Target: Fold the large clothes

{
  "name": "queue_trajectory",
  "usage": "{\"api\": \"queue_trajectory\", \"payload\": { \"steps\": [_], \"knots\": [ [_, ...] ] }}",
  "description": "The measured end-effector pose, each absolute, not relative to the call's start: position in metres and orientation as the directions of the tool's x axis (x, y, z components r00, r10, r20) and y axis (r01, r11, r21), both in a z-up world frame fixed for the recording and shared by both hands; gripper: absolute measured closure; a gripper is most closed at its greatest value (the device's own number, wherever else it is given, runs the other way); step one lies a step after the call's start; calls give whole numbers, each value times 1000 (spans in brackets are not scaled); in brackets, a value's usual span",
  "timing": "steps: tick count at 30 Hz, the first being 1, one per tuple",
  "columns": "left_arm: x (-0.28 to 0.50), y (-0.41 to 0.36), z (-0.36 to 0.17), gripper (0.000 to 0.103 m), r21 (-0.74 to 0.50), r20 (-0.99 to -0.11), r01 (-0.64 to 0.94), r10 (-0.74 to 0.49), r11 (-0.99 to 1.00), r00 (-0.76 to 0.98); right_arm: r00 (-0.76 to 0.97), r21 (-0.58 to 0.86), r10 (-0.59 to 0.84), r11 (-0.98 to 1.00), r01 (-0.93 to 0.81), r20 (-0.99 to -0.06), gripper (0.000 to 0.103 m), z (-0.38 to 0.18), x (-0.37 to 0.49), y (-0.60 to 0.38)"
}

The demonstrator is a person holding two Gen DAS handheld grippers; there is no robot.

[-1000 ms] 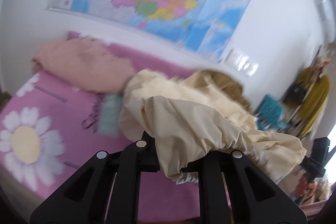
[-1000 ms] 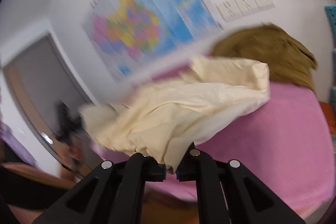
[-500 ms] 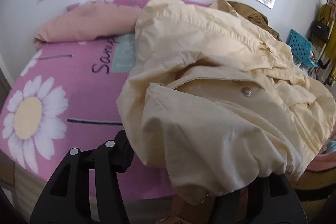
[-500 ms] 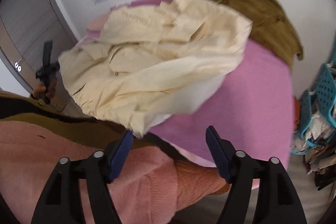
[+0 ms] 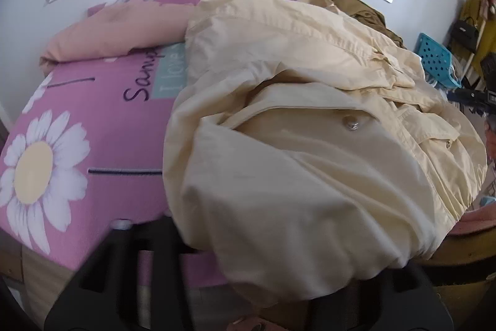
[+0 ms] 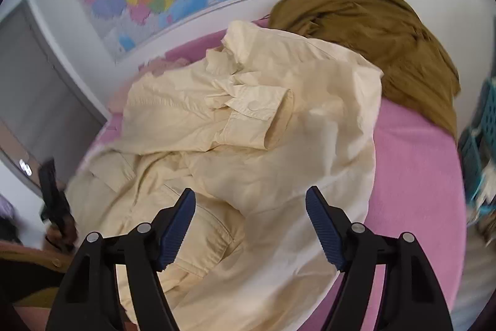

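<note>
Cream jacket (image 6: 257,145) lay crumpled on the pink bed cover (image 6: 415,176), a brown garment (image 6: 372,33) behind it by the wall. Right gripper (image 6: 251,225) hovered above the jacket's near part, jaws spread wide and recently opened, nothing pinched. Left gripper (image 5: 248,278) sat low at the bed's edge, jaws recently parted; jacket cloth draped over it hid the fingertips, so grip could not be judged. Peach blanket (image 5: 117,33) lay beyond the daisy print (image 5: 37,169).

Cream jacket (image 5: 310,145), pink daisy-print sheet (image 5: 77,145), olive-brown garment (image 6: 387,45).
</note>
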State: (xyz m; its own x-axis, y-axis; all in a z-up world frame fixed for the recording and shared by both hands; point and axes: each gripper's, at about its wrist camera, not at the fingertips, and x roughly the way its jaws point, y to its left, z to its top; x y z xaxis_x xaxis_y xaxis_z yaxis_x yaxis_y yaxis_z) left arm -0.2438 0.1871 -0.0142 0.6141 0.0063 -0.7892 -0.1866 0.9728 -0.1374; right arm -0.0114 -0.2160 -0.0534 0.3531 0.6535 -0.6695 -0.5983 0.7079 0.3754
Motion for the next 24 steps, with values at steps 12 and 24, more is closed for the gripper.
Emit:
{"api": "queue_trajectory", "payload": {
  "steps": [12,24],
  "knots": [
    [-242,194,-27,24,-175,-792,-184,-28,967,609,296,554,708,694,-460,-641,12,-104,-61,-278],
    [-257,201,-11,89,-378,-718,-173,-170,910,675,183,684,850,510,-521,-494,90,-104,-79,-252]
  ]
}}
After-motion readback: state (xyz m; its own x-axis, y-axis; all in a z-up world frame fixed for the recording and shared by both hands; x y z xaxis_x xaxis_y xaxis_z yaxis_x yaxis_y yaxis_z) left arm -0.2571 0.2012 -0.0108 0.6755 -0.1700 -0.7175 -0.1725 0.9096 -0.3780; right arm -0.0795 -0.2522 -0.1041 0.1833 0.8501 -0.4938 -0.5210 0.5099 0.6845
